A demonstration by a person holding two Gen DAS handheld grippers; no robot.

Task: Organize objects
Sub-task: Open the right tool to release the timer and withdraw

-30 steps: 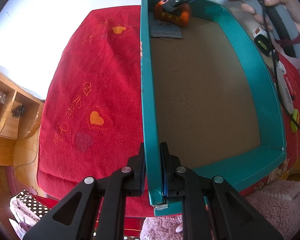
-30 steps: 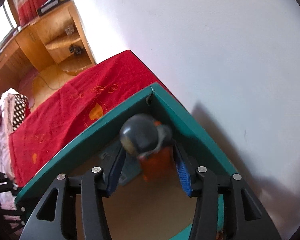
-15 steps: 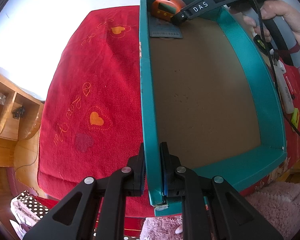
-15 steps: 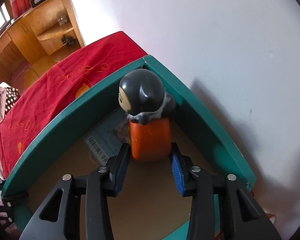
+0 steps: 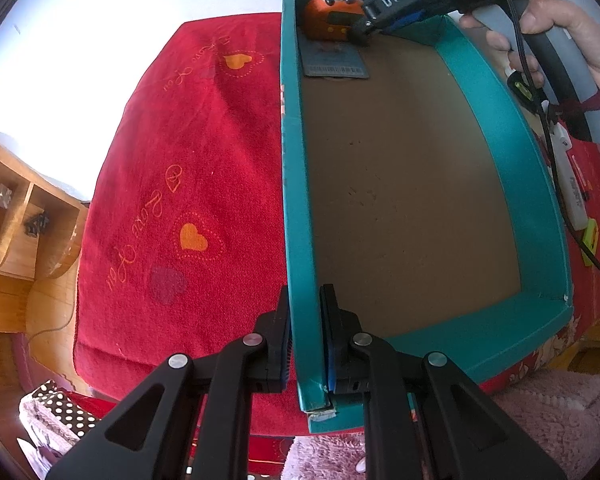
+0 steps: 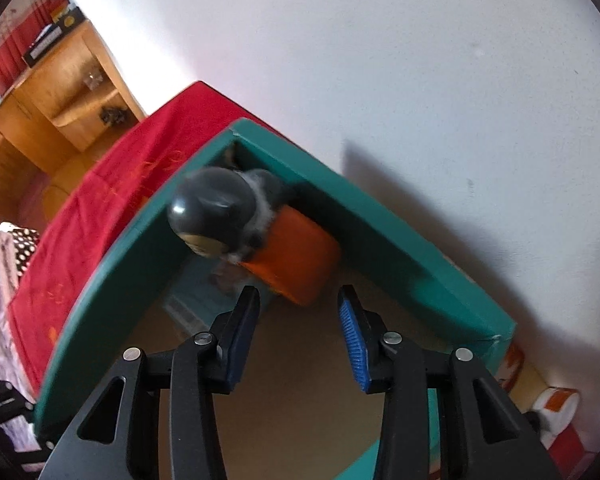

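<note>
A teal box [image 5: 296, 208] with a brown floor lies on a red cloth. My left gripper [image 5: 305, 344] is shut on the box's left wall near its front corner. An orange monkey-figure clock [image 5: 332, 12] stands in the box's far left corner, on a dark barcode label [image 5: 334, 62]. In the right wrist view the clock [image 6: 288, 256] sits just beyond my right gripper [image 6: 298, 312], which is open and empty. The right gripper [image 5: 370, 28] also shows in the left wrist view beside the clock.
The red cloth [image 5: 188, 168] with orange hearts covers the table. A white wall [image 6: 380, 60] is right behind the box. A wooden shelf [image 5: 8, 224] stands at left. White and green items [image 5: 576, 208] lie right of the box. A pink fluffy fabric [image 5: 540, 420] is below.
My right gripper set the clock in the box's far corner, opened its jaws and drew back a little. My left gripper has kept its hold on the box wall.
</note>
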